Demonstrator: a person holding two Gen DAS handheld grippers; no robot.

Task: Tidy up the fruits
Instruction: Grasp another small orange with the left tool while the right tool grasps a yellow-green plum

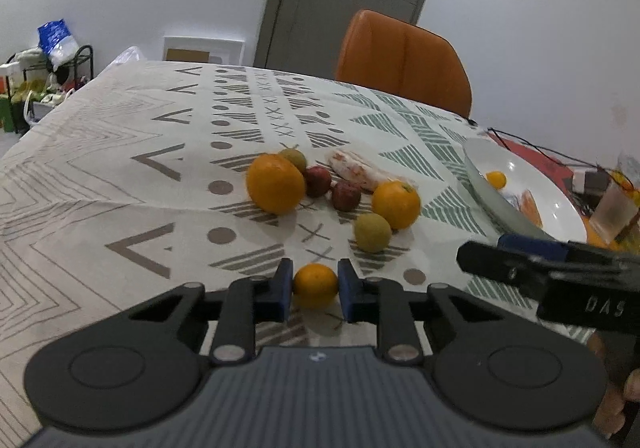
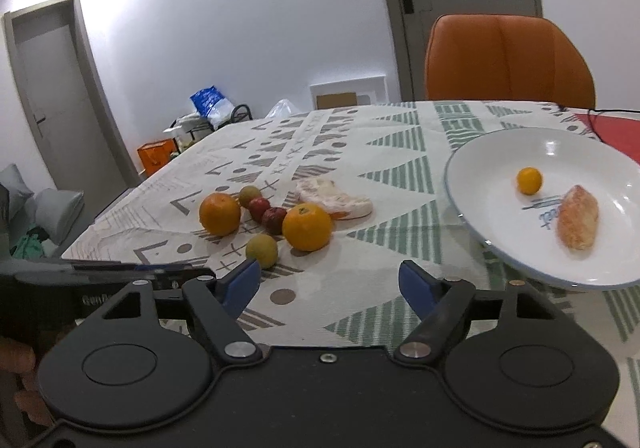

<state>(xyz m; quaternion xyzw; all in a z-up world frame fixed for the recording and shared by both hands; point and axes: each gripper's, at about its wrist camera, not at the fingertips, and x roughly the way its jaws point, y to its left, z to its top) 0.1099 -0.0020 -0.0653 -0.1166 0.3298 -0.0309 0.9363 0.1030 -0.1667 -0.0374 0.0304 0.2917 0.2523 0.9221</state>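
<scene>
Two grippers over a patterned tablecloth (image 1: pixel 120 152), with loose fruit and a white plate (image 2: pixel 500 144).

Left gripper (image 1: pixel 315 285): its blue fingers (image 1: pixel 283 288) close on a small orange fruit (image 1: pixel 315 284), just above the cloth. Right gripper (image 2: pixel 328 284): fingers spread wide with nothing between them, hovering beside the plate's near rim. Beyond the left gripper lies a cluster on the cloth: two large oranges (image 1: pixel 275 183) (image 1: pixel 396 205), two green fruits (image 1: pixel 372 232) (image 1: pixel 293 157), two dark red fruits (image 1: pixel 318 181) (image 1: pixel 346 195) and a peeled citrus piece (image 1: pixel 360 168). The plate holds a small orange (image 2: pixel 529 180) and a peeled segment (image 2: pixel 577 222), well apart from each other. An orange chair (image 2: pixel 508 60) stands at the table's far side.
</scene>
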